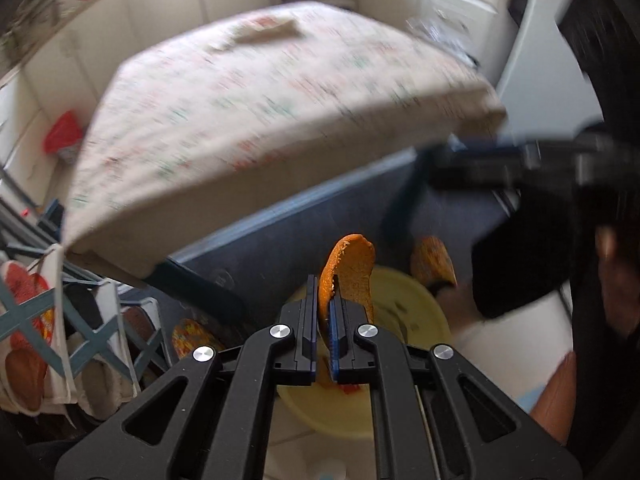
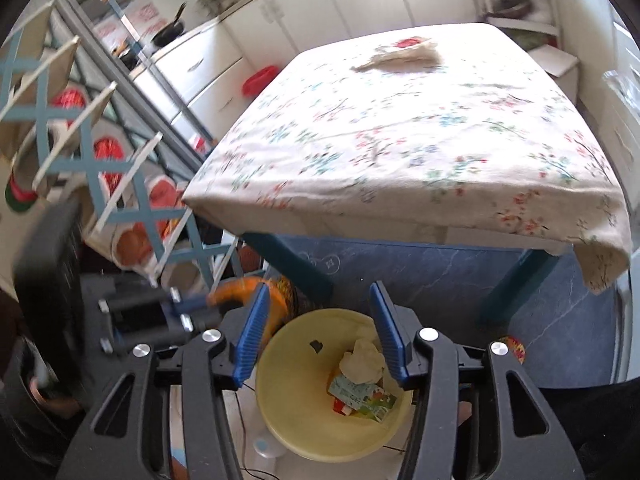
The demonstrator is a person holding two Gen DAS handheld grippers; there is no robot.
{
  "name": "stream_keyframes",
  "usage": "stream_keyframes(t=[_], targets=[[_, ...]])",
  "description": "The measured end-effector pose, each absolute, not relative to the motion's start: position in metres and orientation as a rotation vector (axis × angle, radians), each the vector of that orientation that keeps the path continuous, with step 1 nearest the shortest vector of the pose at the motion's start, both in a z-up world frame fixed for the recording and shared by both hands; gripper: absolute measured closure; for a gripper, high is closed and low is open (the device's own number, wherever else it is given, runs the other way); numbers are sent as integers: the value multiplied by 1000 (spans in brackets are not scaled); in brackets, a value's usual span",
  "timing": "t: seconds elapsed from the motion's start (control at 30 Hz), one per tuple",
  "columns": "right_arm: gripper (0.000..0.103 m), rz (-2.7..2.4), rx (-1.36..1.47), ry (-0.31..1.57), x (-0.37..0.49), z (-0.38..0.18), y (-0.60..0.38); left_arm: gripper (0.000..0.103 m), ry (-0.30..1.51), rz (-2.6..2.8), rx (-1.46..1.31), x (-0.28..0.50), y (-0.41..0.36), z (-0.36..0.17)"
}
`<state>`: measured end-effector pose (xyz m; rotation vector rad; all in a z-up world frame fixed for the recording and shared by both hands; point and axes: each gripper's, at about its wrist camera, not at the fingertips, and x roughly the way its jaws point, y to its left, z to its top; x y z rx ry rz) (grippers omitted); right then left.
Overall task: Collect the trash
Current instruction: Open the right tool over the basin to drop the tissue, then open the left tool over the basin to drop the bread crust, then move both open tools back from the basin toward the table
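My left gripper (image 1: pixel 325 300) is shut on an orange peel (image 1: pixel 352 268) and holds it above a yellow bin (image 1: pixel 416 308) on the floor. In the right wrist view the left gripper (image 2: pixel 200 304) comes in from the left with the peel (image 2: pixel 236 292) beside the bin's rim. My right gripper (image 2: pixel 320 320) is open and empty, just above the yellow bin (image 2: pixel 288 412). The bin holds a crumpled paper (image 2: pixel 362 360) and a printed carton (image 2: pixel 360 396). A crumpled cloth or paper (image 2: pixel 404 54) lies at the far end of the table.
A table with a floral cloth (image 2: pixel 420 132) stands ahead on blue legs (image 2: pixel 516 288). A blue wooden drying rack (image 2: pixel 92 148) with hanging textiles is at the left. Slippers (image 1: pixel 434 264) lie on the blue floor under the table. White kitchen cabinets (image 2: pixel 304 4) line the back.
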<state>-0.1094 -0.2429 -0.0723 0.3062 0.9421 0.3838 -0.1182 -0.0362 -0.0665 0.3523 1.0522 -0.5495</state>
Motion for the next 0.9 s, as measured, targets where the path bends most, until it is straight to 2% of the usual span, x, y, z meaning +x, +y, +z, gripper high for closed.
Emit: stream_keyframes(t=[0.17,0.23,0.3,0.43,0.6,0.7,0.9], targets=[[47,359,336,924,-108,-69,-249,95,1153,-631,450,-132,-54,-89],[45,357,338,921,-108,-68,-249,89,1158,-635,454,-134,-55,-90],[45,358,337,921,-107,-68,-248,70,1155,-619,448,-133,-54,-89],[43,355,338,919,-108,-68,-249,65,1142,-599,435,-130,-51,-86],[40,339,332,907,-109,-67,-250,48,1090,-551,451,-128,-50,-79],[36,309,325,863,-110,-61,-255,42,1038,-488,427,-121,-42,-70],[32,240,325,780,-108,-46,-266,26,898,-327,256,-102,-10,-41]])
